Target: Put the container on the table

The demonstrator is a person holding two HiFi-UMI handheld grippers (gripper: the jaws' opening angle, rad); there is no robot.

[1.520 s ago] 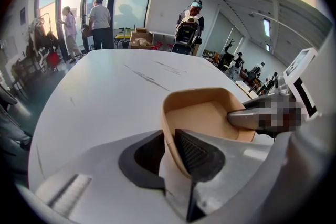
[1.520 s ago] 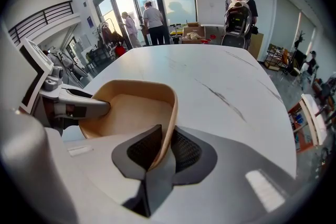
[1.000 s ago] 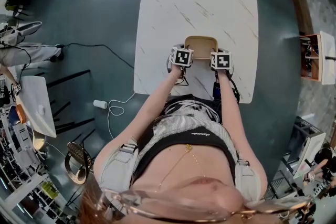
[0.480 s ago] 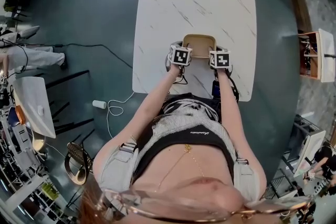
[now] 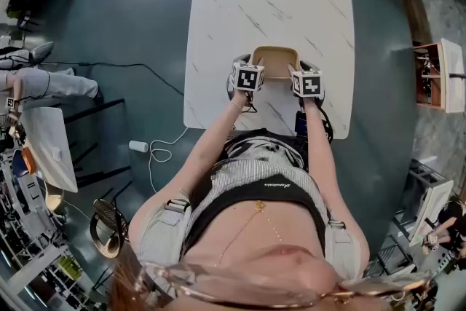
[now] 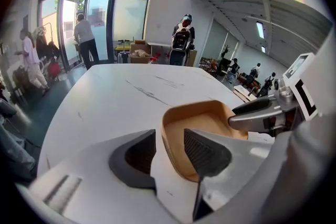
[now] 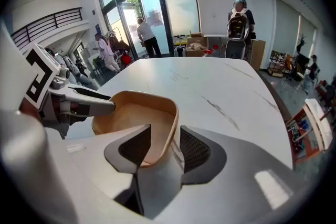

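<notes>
A: Where is the container [image 5: 276, 62]?

B: Resting on the table [image 5: 240, 11], toward the edge nearest the person; the placing looks done.

A: And the claws?

B: The right claw [image 7: 164, 148] has just been opening; its jaws stand apart astride the right rim, pads clear of the wall; the left claw [image 6: 169, 150] straddles the left rim likewise, slack, gripping nothing.

A: What could go wrong?

B: One jaw of each claw hangs inside the container; a sideways or low pull-back could hook the rim and drag or tip it; rising first seems safer.
</notes>
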